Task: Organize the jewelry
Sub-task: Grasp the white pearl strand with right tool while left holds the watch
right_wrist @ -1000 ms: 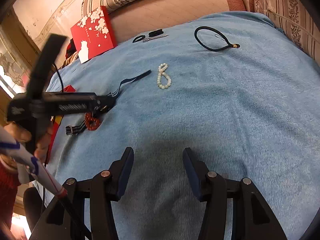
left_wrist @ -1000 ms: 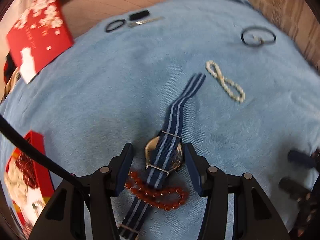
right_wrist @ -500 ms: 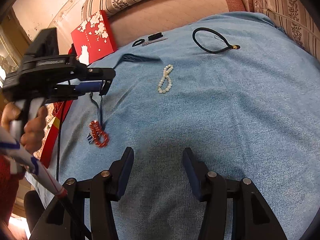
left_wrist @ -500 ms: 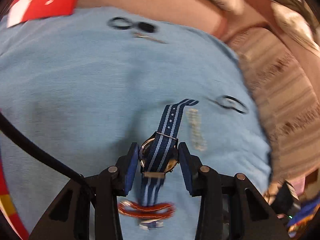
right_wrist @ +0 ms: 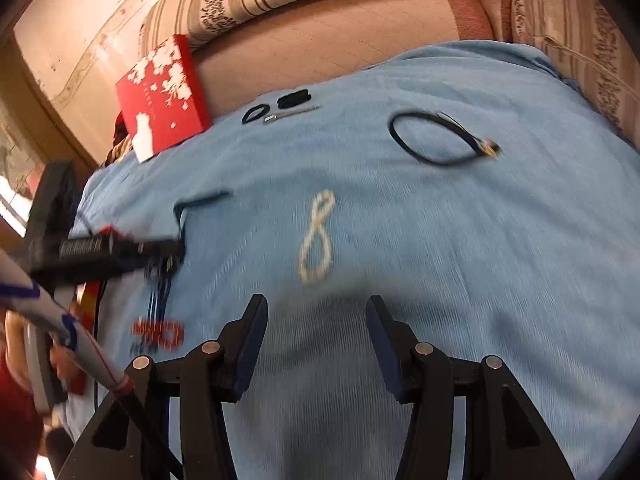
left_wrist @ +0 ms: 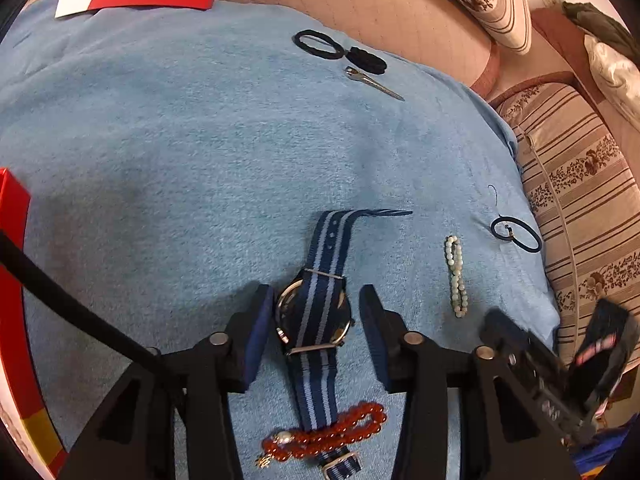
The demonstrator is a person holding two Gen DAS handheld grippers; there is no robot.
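Note:
A watch with a blue striped strap [left_wrist: 316, 316] sits between the fingers of my left gripper [left_wrist: 314, 320]. The jaws stand close around its case, the left pad touching and a small gap on the right. A red bead bracelet [left_wrist: 324, 436] hangs around the strap's lower end, showing blurred in the right wrist view [right_wrist: 158, 332]. A pale bead bracelet [left_wrist: 456, 276] lies right of the watch on the blue blanket [left_wrist: 180, 152]. My right gripper [right_wrist: 316, 340] is open and empty, just short of the pale bracelet [right_wrist: 318, 236].
A black cord with a gold clasp [right_wrist: 440, 140] lies far right. A black hair tie [left_wrist: 318, 44], black scrunchie [left_wrist: 366, 60] and metal clip [left_wrist: 374, 84] lie at the blanket's far edge. A red box lid [right_wrist: 162, 96] leans behind. A red box [left_wrist: 12, 280] stands at left.
My left gripper closed on the watch, lifted and swung it with the red bracelet hanging on the strap, and has now loosened slightly. My right gripper moved toward the pale bracelet.

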